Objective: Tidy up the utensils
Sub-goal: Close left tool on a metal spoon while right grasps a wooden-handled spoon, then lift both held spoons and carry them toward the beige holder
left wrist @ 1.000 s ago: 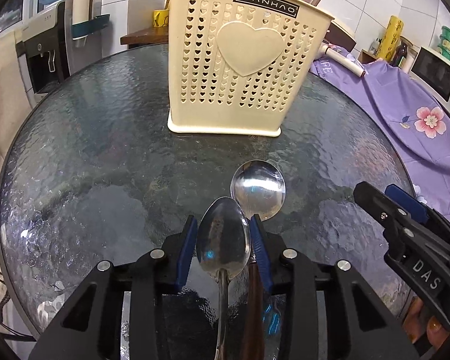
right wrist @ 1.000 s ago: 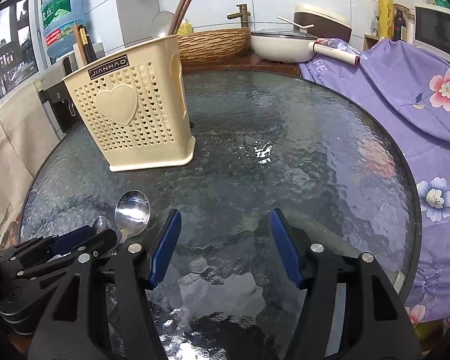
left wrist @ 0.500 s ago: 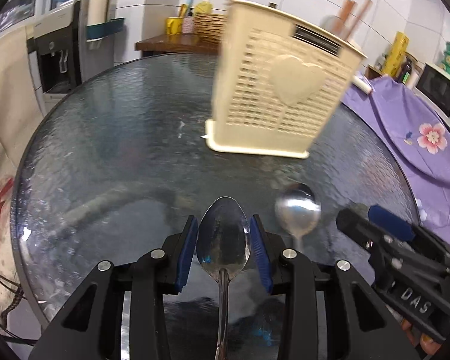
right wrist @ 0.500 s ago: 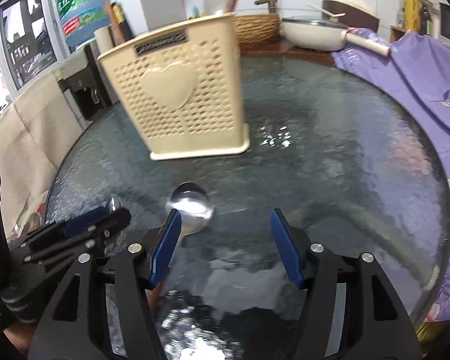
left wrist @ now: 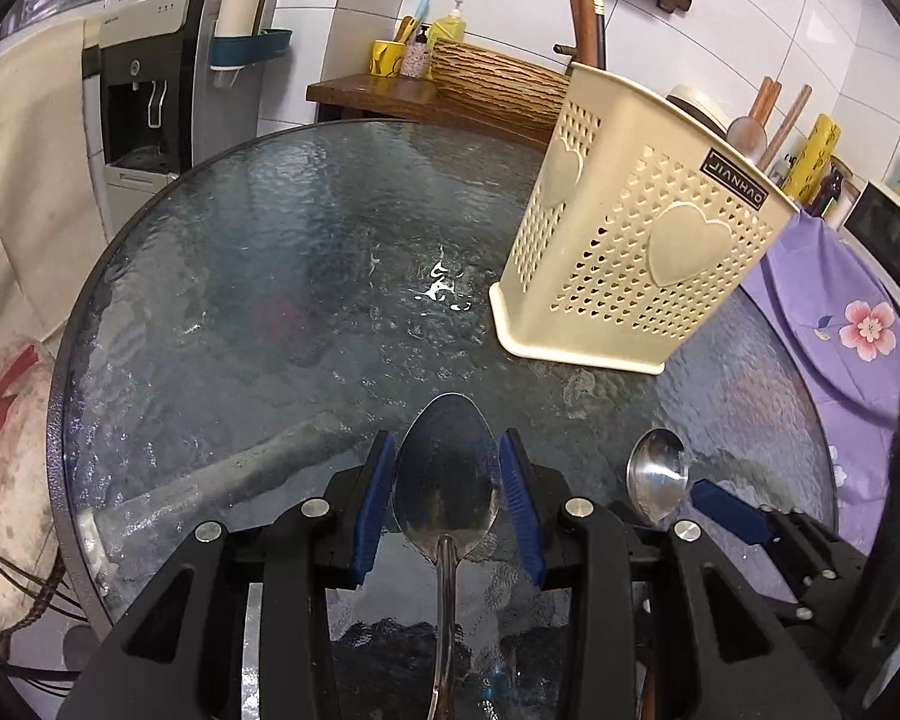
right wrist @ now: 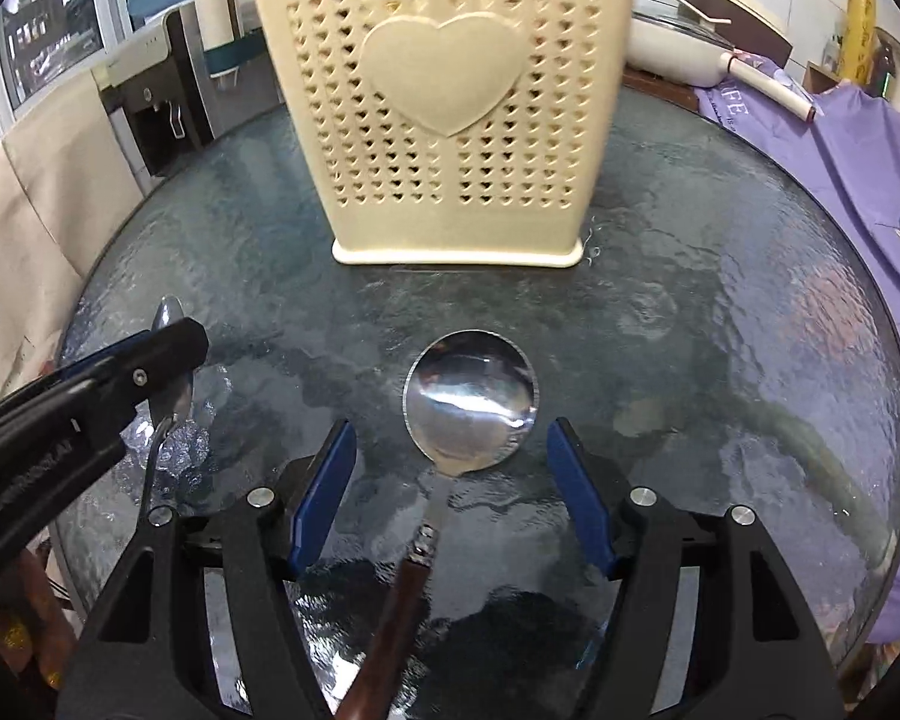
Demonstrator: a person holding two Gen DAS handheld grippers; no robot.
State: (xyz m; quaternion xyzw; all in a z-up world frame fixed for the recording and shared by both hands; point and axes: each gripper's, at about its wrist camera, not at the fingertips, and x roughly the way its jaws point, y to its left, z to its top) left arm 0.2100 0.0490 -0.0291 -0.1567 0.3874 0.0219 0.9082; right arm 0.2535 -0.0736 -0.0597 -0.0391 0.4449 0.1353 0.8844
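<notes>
Right hand-held gripper (right wrist: 450,498) swung over round spoon (right wrist: 471,402) on worktop (right wrist: 720,324), jaws just widened, straddling handle. Left hand-held gripper (left wrist: 447,504) pinching oval spoon (left wrist: 447,474). Next: clamp, lift toward caddy (right wrist: 450,120).

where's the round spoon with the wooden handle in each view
Left wrist view: the round spoon lies low on the right, beside the right gripper's blue pad.
Right wrist view: it lies centre, bowl just ahead of the open right gripper, handle running back between the jaws.
Shared landmark: the cream holder with its heart.
</notes>
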